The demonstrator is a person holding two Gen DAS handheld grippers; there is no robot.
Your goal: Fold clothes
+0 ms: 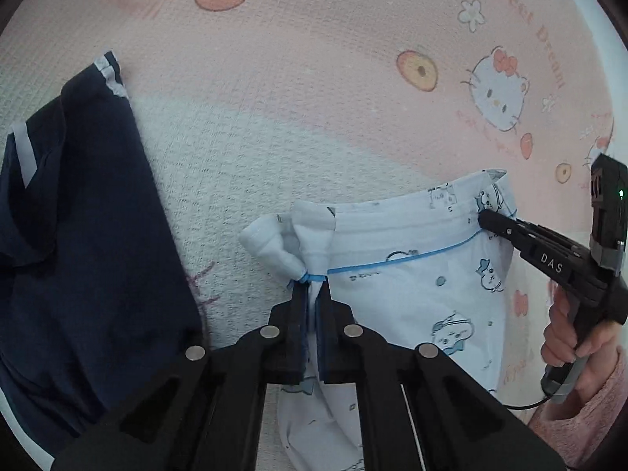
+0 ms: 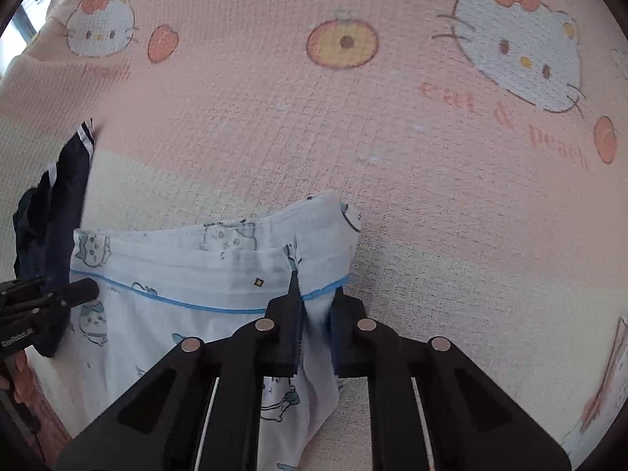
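A pale blue garment (image 1: pixel 412 274) printed with cartoon animals and edged with a blue line lies on the bed, its hemmed band stretched between both grippers. My left gripper (image 1: pixel 312 286) is shut on the band's left corner, where the cloth bunches above the pads. My right gripper (image 1: pixel 484 218) pinches the band's right end. In the right wrist view the same garment (image 2: pixel 176 274) spreads leftward from my right gripper (image 2: pixel 314 294), which is shut on its gathered corner. My left gripper (image 2: pixel 92 286) shows at the cloth's far left edge.
A navy garment with white stripes (image 1: pixel 78 235) lies crumpled left of the blue one, also seen as the navy garment (image 2: pixel 51 204). A pink and cream sheet (image 1: pixel 314 78) with cat and peach prints covers the bed. A hand (image 1: pixel 569 337) in a pink sleeve holds the right gripper's handle.
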